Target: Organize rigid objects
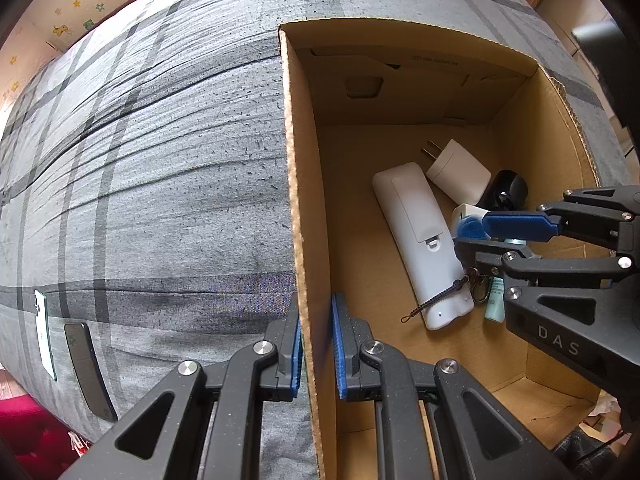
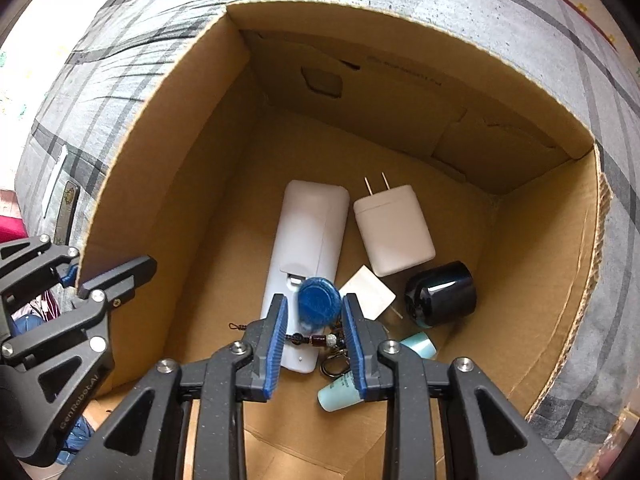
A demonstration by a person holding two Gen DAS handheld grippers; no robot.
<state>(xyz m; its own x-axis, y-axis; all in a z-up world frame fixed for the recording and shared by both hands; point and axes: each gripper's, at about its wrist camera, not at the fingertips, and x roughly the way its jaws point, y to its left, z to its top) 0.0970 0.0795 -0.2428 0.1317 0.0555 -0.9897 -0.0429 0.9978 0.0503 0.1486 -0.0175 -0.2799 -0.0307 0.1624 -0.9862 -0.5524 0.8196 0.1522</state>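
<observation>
Left wrist view. One cardboard box [image 1: 308,216] stands on a grey plaid cover [image 1: 160,160]; papered wall with small star prints lies beyond. The left gripper [image 1: 318,350] is clenched on the box's near wall, one blue pad outside and one inside. Ahead and right of these jaws, on the box floor: one white remote [image 1: 420,240], face down, one large white charger [image 1: 458,172], one smaller white plug [image 1: 464,212], one black round object [image 1: 508,190], one teal tube [image 1: 494,300], one corded keyring [image 1: 478,286]. Two phones, one white [image 1: 44,336] and one black [image 1: 90,372], lie on the cover well left of the jaws.

Right wrist view. The right gripper [image 2: 316,338] points down into the box, jaws partly parted. One blue round disc [image 2: 318,306] sits between the pads, just above the remote's lower end; the left pad stands apart from it, and contact at the right pad cannot be told, so the disc appears released. A beaded cord hangs below it between the jaws. Charger, plug and black object lie ahead and right; the tube lies under the right finger
</observation>
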